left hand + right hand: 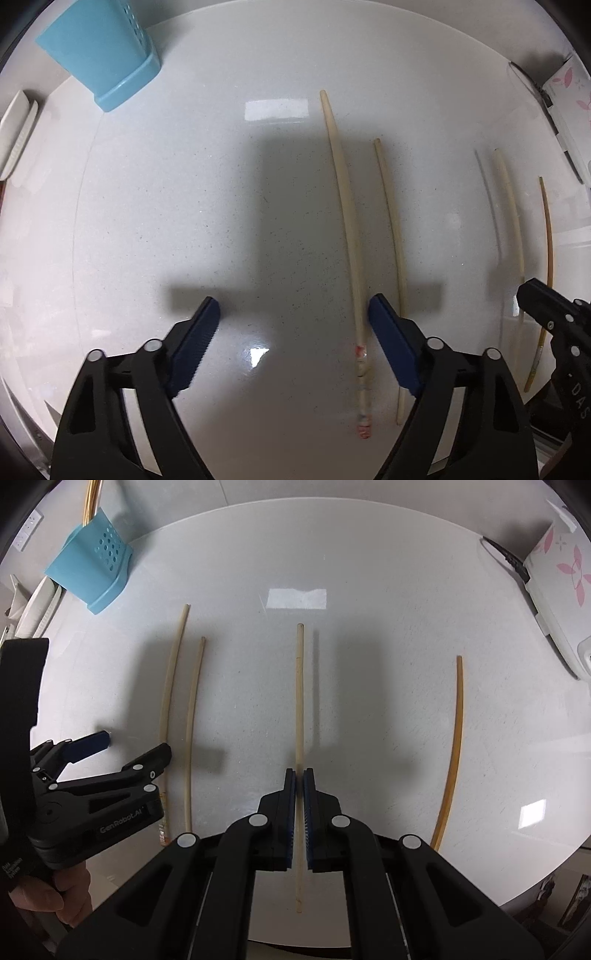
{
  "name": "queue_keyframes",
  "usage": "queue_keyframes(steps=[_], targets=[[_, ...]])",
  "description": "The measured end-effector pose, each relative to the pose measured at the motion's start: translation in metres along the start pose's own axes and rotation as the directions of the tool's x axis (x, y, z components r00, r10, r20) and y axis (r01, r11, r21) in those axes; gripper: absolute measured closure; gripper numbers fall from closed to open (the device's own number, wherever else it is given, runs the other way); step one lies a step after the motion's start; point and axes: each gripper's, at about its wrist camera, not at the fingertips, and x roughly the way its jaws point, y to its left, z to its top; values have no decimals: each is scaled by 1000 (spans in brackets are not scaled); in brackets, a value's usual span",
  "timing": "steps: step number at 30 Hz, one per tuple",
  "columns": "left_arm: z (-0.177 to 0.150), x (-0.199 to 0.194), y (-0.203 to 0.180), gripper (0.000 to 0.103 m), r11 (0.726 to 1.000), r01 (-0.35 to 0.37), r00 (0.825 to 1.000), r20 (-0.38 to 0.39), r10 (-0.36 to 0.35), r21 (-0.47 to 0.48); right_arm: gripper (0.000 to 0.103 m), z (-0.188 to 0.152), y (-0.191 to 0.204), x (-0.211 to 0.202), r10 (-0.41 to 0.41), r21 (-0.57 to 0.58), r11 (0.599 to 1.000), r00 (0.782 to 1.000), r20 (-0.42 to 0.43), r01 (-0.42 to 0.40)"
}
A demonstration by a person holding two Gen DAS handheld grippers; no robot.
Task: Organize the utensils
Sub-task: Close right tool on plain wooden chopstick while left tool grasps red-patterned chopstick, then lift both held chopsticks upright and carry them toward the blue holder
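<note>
Right wrist view: right gripper (299, 775) clamped on the middle chopstick (299, 686), lifted above the table (369, 701). Left gripper (293, 314) wide open, empty, over 2 pale chopsticks (347, 206). Judged light, stiff, slippery; grip mid-shaft. Blue holder (92, 572) far-left.

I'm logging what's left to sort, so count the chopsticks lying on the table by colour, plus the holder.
Pale cream chopsticks: 3, namely the longest one, the shorter one beside it, and the one in the right gripper's nearly shut jaws.
Darker amber chopstick: 1.
Blue utensil holder: 1.
Total: 5.
</note>
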Motion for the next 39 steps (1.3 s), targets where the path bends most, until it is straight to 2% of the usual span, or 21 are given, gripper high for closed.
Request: queue_keyframes(steps=[2,5,7,8,12,17,26,39], targets=[[1,-1,-2,37,1000,-1,1000,-11,1,3,100,4,-5,0,5,-3,1000,1000,2,-5],[2,-5,-1,54,1000,-1,1000,-32,1,12,100,8,-8,0,7,-5,1000,1000,5,-7],[4,-8,-5,85,1000,-3,999,-41,4,22,100,8,-11,-1,7,-3,1000,1000,7,-7],[2,-10,-2,96,1000,-6,999,-50,7,28,100,9,-11,-1,7,0,1000,1000,7,-7],[5,-11,2,97,1000,17,998,-57,-17,7,100,5,-9,-3,5,7,1000,1000,11,-5],[1,-18,12,97,999,28,999,-32,-27,17,100,4,-7,-4,3,19,1000,1000,14,-3],[1,-45,31,97,998,48,998,41,-50,30,100,8,2,-16,1,36,999,999,51,-3],[-1,-97,71,97,993,84,982,159,-97,81,100,25,35,-36,-18,64,998,991,129,10]])
